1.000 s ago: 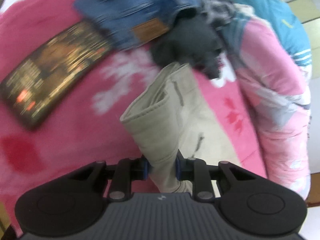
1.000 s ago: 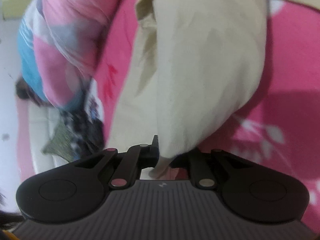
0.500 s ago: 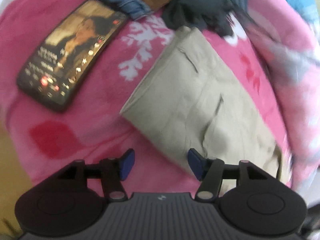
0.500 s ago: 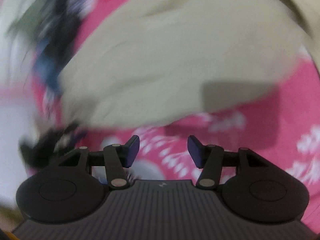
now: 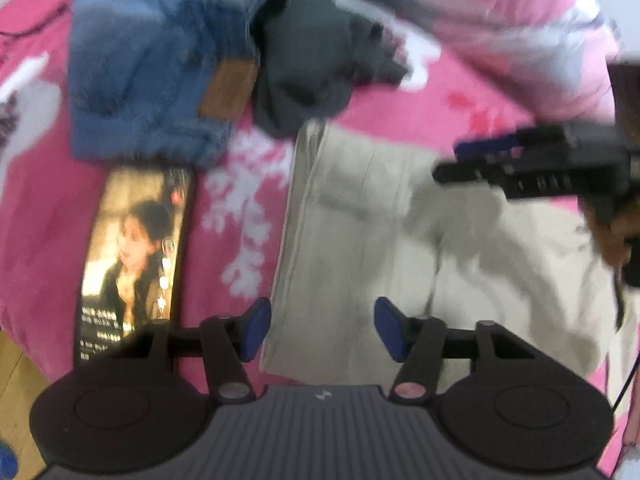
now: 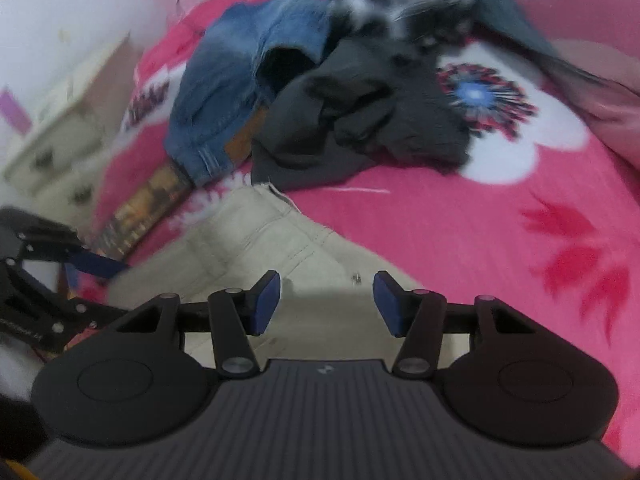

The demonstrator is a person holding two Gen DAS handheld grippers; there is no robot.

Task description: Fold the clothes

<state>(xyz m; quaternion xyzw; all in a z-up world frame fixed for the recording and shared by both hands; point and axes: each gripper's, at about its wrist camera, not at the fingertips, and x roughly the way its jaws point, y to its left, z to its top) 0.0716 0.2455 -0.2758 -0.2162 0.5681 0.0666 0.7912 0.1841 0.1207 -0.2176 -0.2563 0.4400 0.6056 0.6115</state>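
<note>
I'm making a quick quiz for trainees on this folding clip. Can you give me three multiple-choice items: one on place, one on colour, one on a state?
1. Where does the phone lie relative to the beige trousers, in the left wrist view?
A. On top of them
B. To their left, on the blanket
C. Under the jeans

2. What colour is the blanket?
A. Pink
B. Green
C. Grey

3. How is the phone's screen?
A. Dark
B. Cracked
C. Lit, showing a picture

Answers:
1 B, pink blanket shows between phone and trousers.
2 A, pink with white and red patterns.
3 C, a bright image fills the screen.
</note>
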